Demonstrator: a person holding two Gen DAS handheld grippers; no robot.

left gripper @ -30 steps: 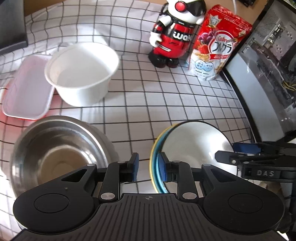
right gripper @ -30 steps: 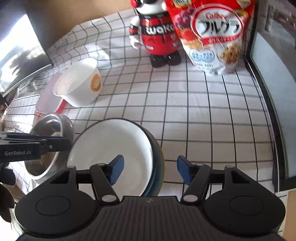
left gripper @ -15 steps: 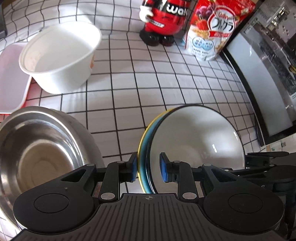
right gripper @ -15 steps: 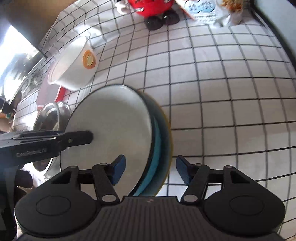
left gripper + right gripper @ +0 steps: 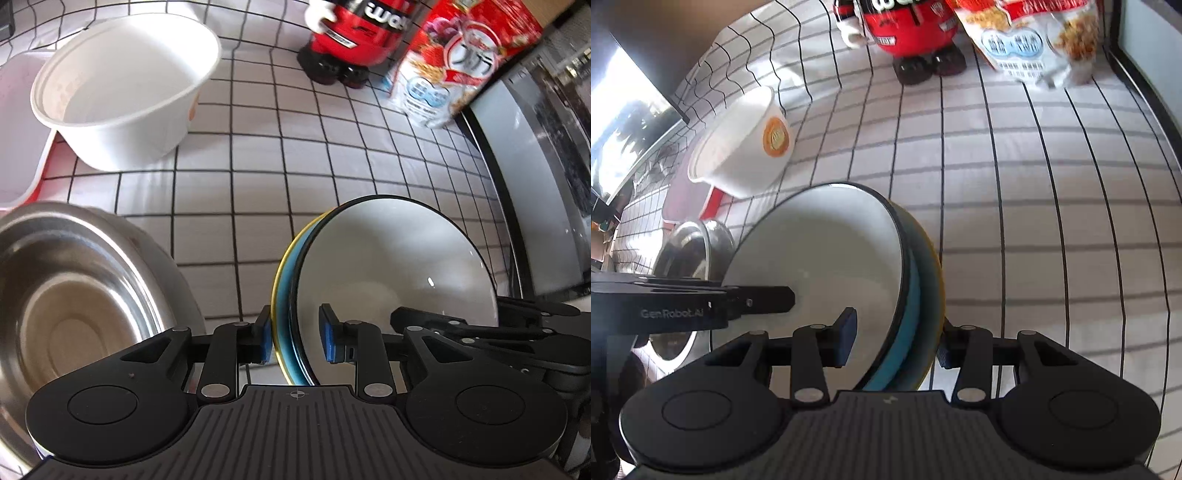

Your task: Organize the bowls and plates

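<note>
A stack of plates, white with a dark rim on top and blue and yellow under it [image 5: 388, 266] [image 5: 827, 266], is held tilted above the checked cloth. My left gripper [image 5: 295, 338] is shut on the stack's left edge. My right gripper [image 5: 895, 341] is shut on its near right edge. A steel bowl [image 5: 62, 295] [image 5: 690, 254] sits to the left. A white paper bowl [image 5: 125, 88] [image 5: 742, 155] stands behind it.
A pink and red tray [image 5: 18, 133] lies at far left under the paper bowl's side. A red robot figure [image 5: 354, 33] [image 5: 908, 33] and a cereal bag [image 5: 450, 62] [image 5: 1041, 40] stand at the back. A dark-framed appliance [image 5: 532, 166] borders the right.
The right gripper has closed from wide open onto the plate stack. Both grippers have tilted the stack up further and moved forward towards the back objects.
</note>
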